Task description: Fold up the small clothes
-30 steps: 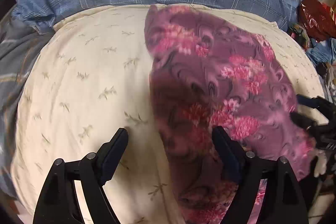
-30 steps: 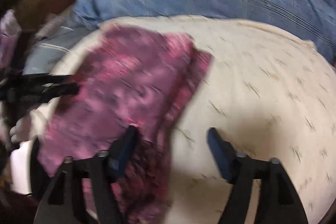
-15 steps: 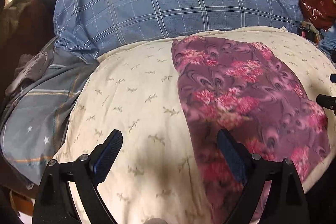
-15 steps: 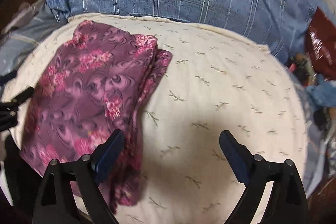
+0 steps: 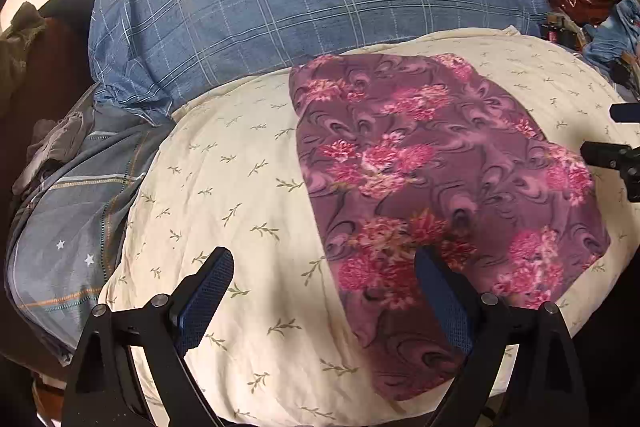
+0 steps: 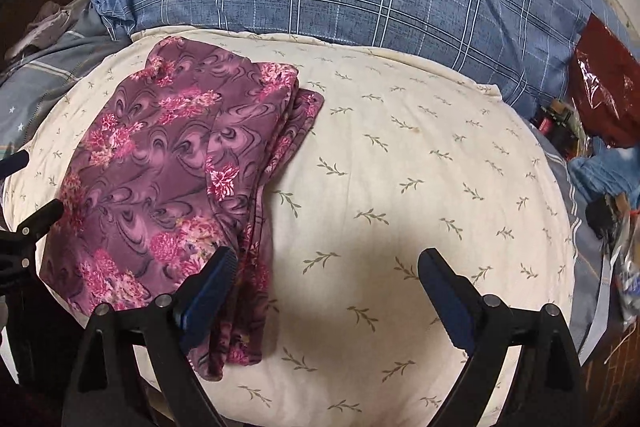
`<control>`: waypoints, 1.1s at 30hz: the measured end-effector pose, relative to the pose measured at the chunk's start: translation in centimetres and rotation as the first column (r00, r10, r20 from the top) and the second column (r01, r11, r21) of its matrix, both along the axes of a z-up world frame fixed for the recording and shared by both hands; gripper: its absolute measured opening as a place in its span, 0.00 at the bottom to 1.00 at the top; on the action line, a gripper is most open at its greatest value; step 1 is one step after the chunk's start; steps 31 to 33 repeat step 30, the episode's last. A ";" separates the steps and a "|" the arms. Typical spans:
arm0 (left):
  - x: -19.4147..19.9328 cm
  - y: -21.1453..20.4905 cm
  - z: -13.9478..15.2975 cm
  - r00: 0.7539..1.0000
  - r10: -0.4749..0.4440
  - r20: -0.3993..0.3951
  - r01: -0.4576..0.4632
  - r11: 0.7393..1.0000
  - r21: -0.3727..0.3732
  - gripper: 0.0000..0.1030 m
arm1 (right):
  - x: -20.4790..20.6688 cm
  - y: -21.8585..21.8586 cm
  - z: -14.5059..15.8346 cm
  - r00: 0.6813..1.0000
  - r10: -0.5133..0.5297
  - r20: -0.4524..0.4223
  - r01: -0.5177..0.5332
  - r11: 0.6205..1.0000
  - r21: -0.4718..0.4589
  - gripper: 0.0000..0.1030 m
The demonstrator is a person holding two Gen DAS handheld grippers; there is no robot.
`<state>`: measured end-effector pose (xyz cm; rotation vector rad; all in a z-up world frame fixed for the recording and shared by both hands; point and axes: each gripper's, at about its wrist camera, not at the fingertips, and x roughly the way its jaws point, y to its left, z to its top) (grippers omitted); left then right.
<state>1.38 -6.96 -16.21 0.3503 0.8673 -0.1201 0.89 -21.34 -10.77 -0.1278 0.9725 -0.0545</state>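
1. Purple floral garment (image 5: 432, 195) folded on cream sprigged cushion (image 5: 240, 219), centre-right of left wrist view.
2. Left gripper (image 5: 324, 303) and right gripper (image 6: 326, 299) both spread wide, just been opening, holding nothing.
3. Best next: pinch near edge, fold over squarely, smooth layers.
4. Count: one garment, one cushion, two grippers.
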 end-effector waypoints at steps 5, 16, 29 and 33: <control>-0.2 -0.2 0.3 1.000 -0.017 -0.011 0.017 1.000 -0.008 0.90 | -0.2 0.0 -0.2 1.000 -0.005 -0.003 0.005 1.000 0.007 0.91; -1.0 -0.8 1.2 0.998 -0.057 -0.013 0.056 0.997 -0.047 0.90 | -0.3 -0.3 -0.2 1.000 -0.009 -0.002 0.009 1.000 0.025 0.91; -1.5 -1.3 1.4 0.997 -0.075 -0.032 0.073 0.995 -0.062 0.90 | -0.5 -0.5 -0.2 1.000 -0.011 -0.009 0.011 1.000 0.021 0.91; -1.5 -1.2 1.4 0.997 -0.072 -0.032 0.070 0.996 -0.060 0.90 | -0.5 -0.6 -0.2 1.000 -0.011 -0.009 0.011 1.000 0.018 0.91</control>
